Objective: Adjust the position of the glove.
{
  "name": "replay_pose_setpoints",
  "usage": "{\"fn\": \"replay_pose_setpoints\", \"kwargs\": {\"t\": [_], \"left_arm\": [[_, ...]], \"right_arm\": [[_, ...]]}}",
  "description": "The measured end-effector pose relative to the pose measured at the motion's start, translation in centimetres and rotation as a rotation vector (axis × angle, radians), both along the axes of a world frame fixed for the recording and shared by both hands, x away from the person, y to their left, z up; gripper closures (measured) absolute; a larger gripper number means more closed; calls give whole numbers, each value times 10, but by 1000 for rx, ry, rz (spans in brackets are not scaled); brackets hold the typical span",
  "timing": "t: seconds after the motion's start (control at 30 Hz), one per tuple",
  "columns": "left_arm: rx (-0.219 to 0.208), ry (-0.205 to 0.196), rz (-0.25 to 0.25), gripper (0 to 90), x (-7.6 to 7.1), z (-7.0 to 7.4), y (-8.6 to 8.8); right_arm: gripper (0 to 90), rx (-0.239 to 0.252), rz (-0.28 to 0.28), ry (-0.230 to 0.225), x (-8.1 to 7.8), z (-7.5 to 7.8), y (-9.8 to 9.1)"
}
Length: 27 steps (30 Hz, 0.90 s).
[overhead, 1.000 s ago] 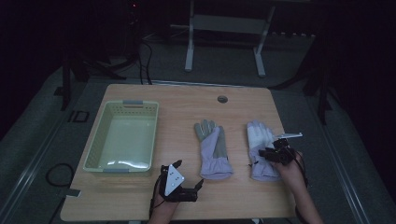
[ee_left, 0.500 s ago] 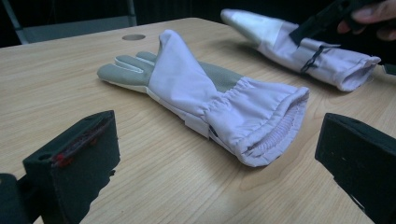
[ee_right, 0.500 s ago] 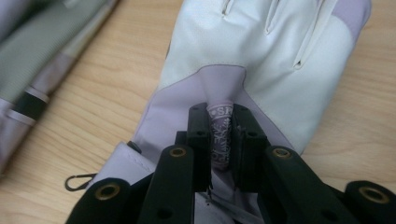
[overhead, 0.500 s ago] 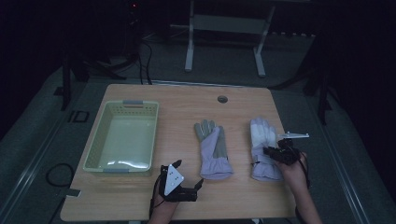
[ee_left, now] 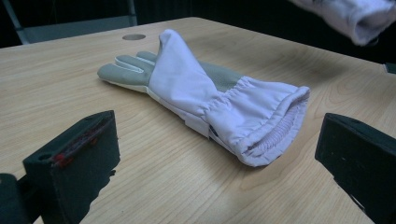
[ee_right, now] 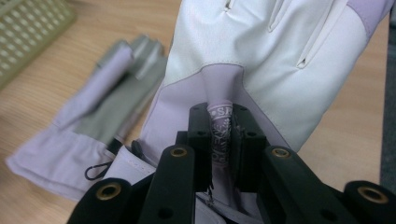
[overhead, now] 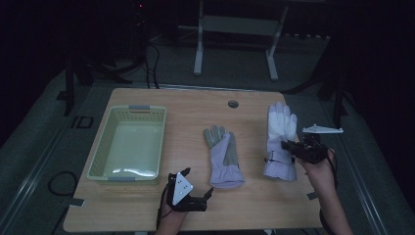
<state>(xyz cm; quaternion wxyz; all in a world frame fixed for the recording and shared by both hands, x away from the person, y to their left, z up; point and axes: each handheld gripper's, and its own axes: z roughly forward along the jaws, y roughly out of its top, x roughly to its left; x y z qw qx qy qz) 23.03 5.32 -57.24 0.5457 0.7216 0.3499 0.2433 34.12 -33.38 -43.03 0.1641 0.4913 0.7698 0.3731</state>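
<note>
The right gripper (ee_right: 219, 135) pinches the white glove (overhead: 281, 139) — right of the grey glove (overhead: 221, 155). The left gripper (overhead: 203, 196) gapes wide just below that grey glove's cuff.

Bare table (overhead: 195, 105) btwn basket (overhead: 128, 142) & grey-palmed glove (overhead: 222, 156), white glove (overhead: 280, 142) blocks right
</note>
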Motion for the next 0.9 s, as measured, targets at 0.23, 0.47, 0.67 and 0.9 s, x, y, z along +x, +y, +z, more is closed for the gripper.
{"fn": "replay_pose_setpoints", "kwargs": {"t": [0.23, 0.47, 0.67, 0.9], "left_arm": [[1, -4, -1, 0, 0, 0, 0], [-1, -5, 2, 0, 0, 0, 0], [-9, -6, -3, 0, 0, 0, 0], [-10, -5, -9, 0, 0, 0, 1]], "right_arm": [[804, 36, 46, -44, -5, 37, 25], [803, -7, 83, -42, -6, 49, 73], [801, -3, 145, -36, -11, 52, 110], [801, -29, 166, 37, -9, 28, 145]]}}
